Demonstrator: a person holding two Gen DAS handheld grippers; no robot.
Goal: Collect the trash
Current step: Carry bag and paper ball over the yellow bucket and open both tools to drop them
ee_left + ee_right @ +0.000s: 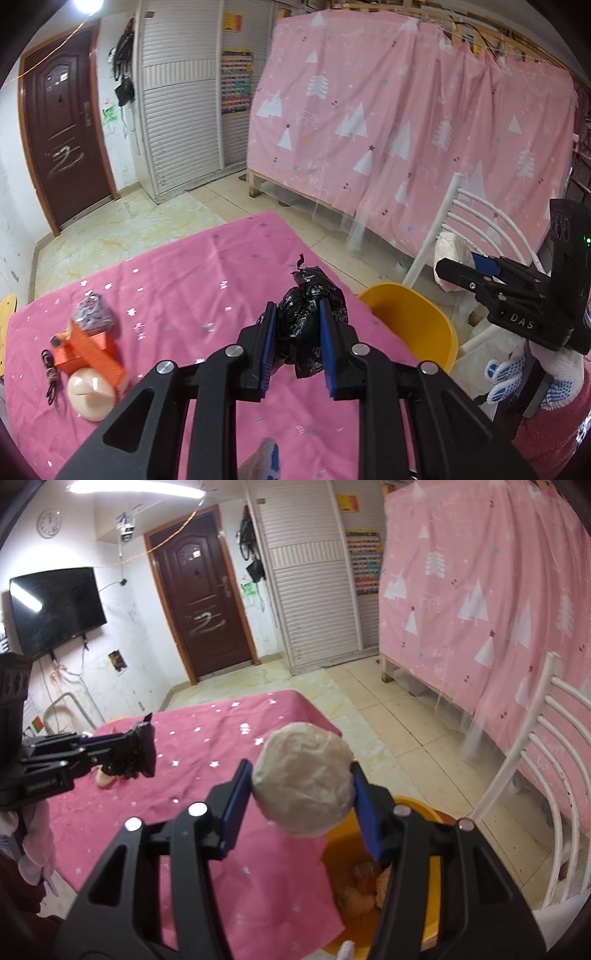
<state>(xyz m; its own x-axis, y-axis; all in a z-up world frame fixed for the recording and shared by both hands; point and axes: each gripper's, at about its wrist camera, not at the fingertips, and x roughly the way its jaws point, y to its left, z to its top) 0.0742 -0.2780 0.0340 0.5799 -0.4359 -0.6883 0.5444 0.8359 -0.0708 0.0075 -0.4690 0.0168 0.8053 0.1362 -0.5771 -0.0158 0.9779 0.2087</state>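
Left wrist view, black bag (308,325) pinched between left gripper (297,332) fingers (267,343)

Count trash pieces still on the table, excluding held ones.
4, all at the table's left end: grey crumpled wad, orange box, beige round lump, dark cord. The left gripper body may hide more.
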